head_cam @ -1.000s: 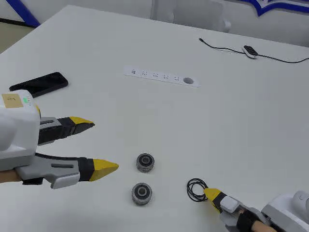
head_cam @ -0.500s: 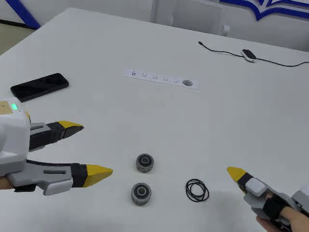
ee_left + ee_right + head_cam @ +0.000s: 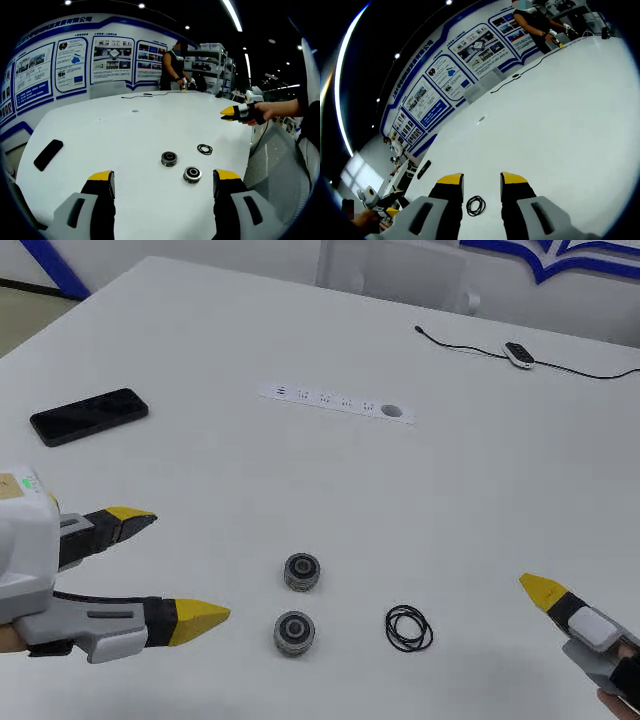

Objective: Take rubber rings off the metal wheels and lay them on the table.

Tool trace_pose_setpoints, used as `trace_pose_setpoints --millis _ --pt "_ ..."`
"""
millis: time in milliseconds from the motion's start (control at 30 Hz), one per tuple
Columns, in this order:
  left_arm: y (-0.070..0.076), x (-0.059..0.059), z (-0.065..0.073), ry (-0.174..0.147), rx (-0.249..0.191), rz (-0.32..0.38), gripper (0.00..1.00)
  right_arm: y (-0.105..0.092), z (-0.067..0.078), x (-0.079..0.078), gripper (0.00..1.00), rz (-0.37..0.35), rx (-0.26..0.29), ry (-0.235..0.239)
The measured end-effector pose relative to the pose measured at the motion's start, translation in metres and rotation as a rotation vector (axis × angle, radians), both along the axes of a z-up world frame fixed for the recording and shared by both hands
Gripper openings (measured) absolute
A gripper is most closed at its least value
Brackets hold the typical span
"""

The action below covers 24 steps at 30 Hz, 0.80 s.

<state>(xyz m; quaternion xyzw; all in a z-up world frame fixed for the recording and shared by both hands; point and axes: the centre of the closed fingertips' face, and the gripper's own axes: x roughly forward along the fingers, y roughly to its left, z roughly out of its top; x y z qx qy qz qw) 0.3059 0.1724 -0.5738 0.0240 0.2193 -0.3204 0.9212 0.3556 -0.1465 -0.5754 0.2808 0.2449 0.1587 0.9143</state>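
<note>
Two small metal wheels with dark rims sit on the white table, one (image 3: 301,571) just behind the other (image 3: 294,632). They also appear in the left gripper view (image 3: 169,159) (image 3: 192,174). A loose coil of black rubber rings (image 3: 408,628) (image 3: 204,149) (image 3: 476,205) lies flat to their right. My left gripper (image 3: 170,567) (image 3: 164,175) hovers open to the left of the wheels, nothing between its jaws. My right gripper (image 3: 545,590) (image 3: 482,179) is at the lower right, apart from the rings, open and empty; it also shows in the left gripper view (image 3: 232,112).
A black phone (image 3: 88,416) lies at the left. A white power strip (image 3: 335,401) runs across the middle, with a cabled remote (image 3: 518,353) at the back right. A person (image 3: 175,65) stands beyond the far end of the table.
My right gripper has drawn back to the right, away from the rubber rings, which stay on the table. The left gripper has drifted slightly down and left.
</note>
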Motion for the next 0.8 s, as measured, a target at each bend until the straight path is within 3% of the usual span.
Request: trace_pose_setpoints --millis 167,233,400,500,667,800 --pt "-0.006 -0.007 -0.013 0.029 0.016 -0.009 0.85 0.012 0.0 -0.01 0.35 0.159 -0.125 -0.033" --pt "-0.008 -0.006 -0.013 0.002 0.029 -0.007 0.84 0.019 0.005 -0.01 0.39 0.207 -0.154 -0.071" --pt "-0.012 -0.001 -0.008 -0.048 0.027 0.0 0.86 0.037 0.012 -0.009 0.44 0.298 -0.194 -0.115" --pt "-0.013 0.001 -0.006 -0.061 0.016 0.005 0.86 0.047 0.012 -0.008 0.46 0.368 -0.253 -0.139" --pt "-0.013 0.002 -0.01 -0.06 0.033 -0.01 0.87 0.062 0.013 -0.007 0.49 0.459 -0.327 -0.178" --pt "-0.012 0.0 -0.016 -0.045 0.046 -0.026 0.88 0.066 0.006 -0.007 0.5 0.501 -0.366 -0.168"
